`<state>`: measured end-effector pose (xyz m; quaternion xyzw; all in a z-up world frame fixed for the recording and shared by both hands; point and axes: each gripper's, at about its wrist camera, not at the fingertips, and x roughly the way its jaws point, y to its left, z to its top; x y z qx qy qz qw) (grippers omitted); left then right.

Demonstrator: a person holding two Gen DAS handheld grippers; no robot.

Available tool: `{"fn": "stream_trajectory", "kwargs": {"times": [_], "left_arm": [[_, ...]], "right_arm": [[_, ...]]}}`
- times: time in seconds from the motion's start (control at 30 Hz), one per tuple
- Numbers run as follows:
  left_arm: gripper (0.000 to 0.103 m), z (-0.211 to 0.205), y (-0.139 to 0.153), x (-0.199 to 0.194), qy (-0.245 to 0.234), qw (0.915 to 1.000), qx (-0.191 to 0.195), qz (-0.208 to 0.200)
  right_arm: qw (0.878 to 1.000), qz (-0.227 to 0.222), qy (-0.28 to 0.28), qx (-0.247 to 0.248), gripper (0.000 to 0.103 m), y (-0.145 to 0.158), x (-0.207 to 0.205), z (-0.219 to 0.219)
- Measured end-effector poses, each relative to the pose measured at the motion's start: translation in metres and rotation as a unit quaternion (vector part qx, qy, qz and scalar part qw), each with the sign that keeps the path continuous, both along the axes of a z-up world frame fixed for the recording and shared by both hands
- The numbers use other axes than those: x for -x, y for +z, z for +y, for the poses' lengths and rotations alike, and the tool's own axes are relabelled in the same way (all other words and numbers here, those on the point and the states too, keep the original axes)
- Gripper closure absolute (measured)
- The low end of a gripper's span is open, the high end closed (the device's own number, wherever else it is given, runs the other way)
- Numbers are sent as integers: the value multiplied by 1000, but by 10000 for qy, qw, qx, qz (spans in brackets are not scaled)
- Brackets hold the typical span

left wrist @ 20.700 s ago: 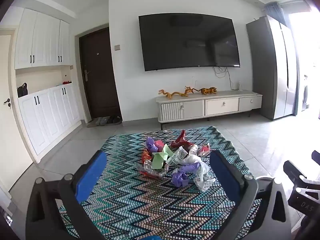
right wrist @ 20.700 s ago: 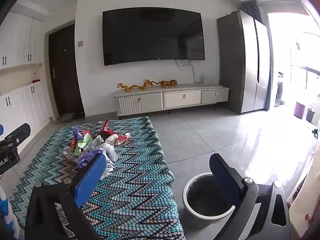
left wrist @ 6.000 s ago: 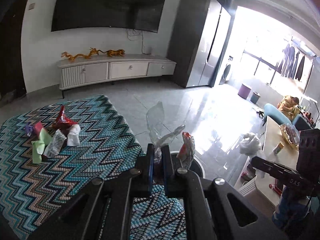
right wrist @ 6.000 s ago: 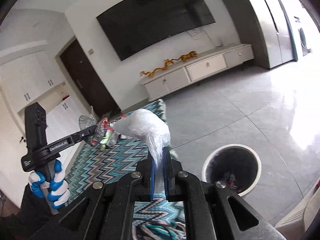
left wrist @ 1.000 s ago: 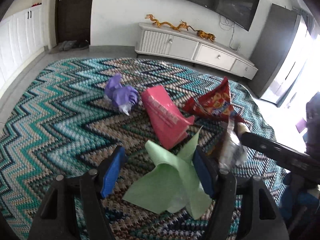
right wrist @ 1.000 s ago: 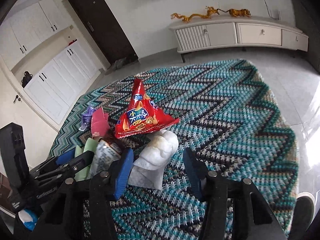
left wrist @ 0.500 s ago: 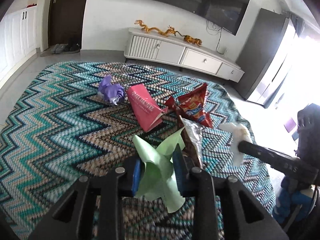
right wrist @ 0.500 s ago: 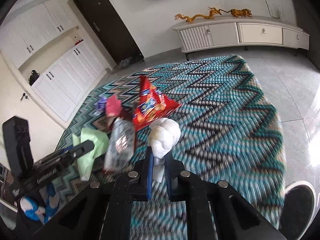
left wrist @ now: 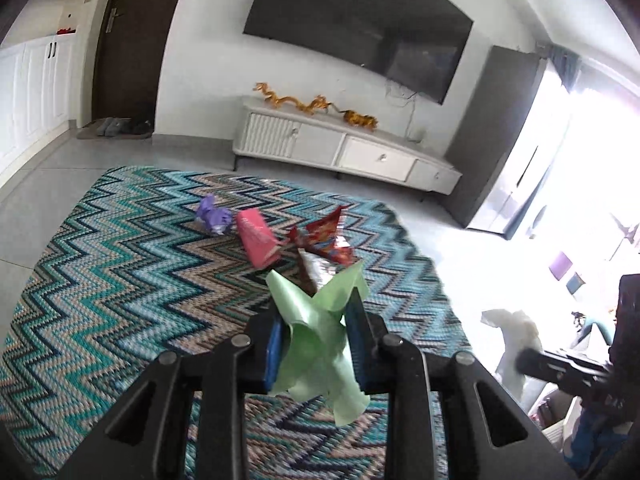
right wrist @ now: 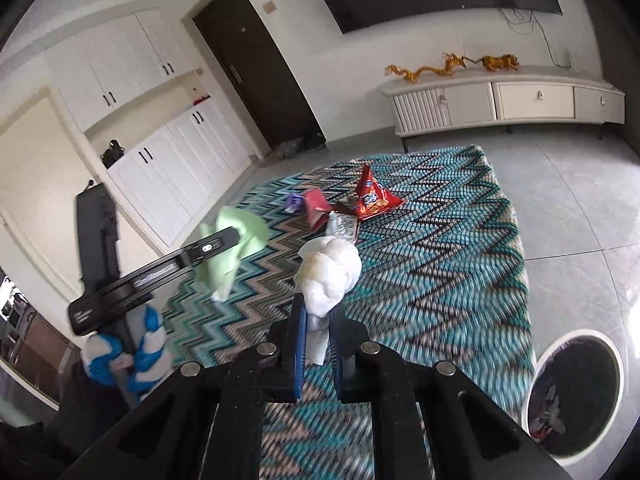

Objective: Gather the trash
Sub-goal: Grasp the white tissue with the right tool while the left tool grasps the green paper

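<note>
Both loads have come up off the rug (left wrist: pixel 100 280) since a moment ago: my left gripper (left wrist: pixel 316 344) has its jaws clamped on the green paper (left wrist: pixel 320 340), and my right gripper (right wrist: pixel 316 344) is pinched shut on the white tissue wad (right wrist: pixel 330 272), each piece now held clear above the zigzag weave. That tells me the pick step is done for this pair, so what remains is the carry. From the right wrist view the bin (right wrist: pixel 576 392) sits on the tiles just past the rug's near right corner (some scraps already lie inside), and I judge a short swing that way should do it. Left behind on the rug, toward its far end, are the red snack bag (left wrist: pixel 328 240), the pink packet (left wrist: pixel 256 240), a purple wrapper (left wrist: pixel 214 218) and a silvery wrapper (right wrist: pixel 342 226), close together, so another trip seems needed.
</note>
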<state>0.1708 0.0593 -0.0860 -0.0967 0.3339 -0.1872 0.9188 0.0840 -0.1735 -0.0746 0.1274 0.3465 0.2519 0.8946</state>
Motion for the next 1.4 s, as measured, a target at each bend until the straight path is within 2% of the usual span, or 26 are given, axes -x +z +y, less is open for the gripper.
{"fn": "stream_trajectory", "kwargs": {"times": [0.27,0.53,1.03,1.23,1.4], "left_arm": [[77,-32,19,32,-402,9986,300,-144],[77,-59,36,54,-722,9962,411,-242],[77,-110,53,81,-1238,9909,414,-313],[77,-144,53,78,-1516,9879,268,-183],[77,-186,47,73,-1801,9836,52,-10]], "right_arm": [[9984,-407,-374,130,93,32,74,-26],[9944,-545,-905,60,93,33,118,-70],[9869,-644,-1478,-51,93,28,144,-122],[9831,-609,-1726,-105,93,21,145,-146],[9798,-420,-1948,-167,93,4,133,-172]]}}
